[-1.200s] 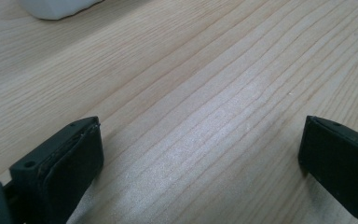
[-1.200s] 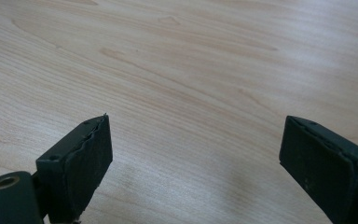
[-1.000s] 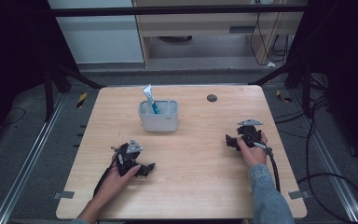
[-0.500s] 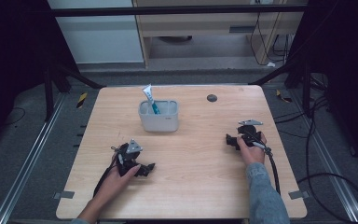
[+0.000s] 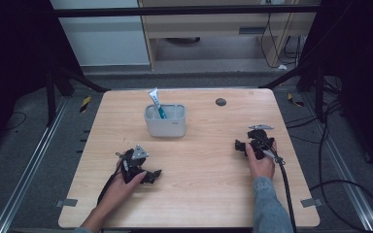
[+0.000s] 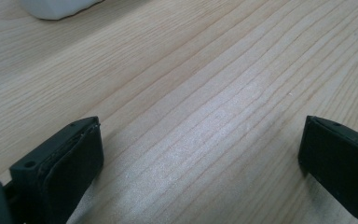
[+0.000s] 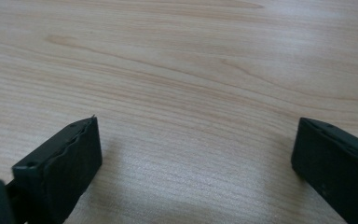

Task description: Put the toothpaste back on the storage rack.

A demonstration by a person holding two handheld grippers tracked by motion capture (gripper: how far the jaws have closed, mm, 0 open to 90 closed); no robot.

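Your left gripper (image 5: 148, 175) at seven o'clock and right gripper (image 5: 243, 145) at four rest on the table (image 5: 209, 194), jaws spread and empty, apparently idle, well apart from the grey holder (image 5: 165, 125) at twelve keeping its tube (image 5: 156, 100) upright.

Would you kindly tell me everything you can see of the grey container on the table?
The grey container is a small rectangular tub with rounded corners, seemingly matte plastic, standing upright and open-topped on the wooden table toward its far side, left of centre. A white tube with teal print leans inside, poking above the rim toward the back left. A pale corner of it shows in the left gripper view. Neither set of tongs touches it.
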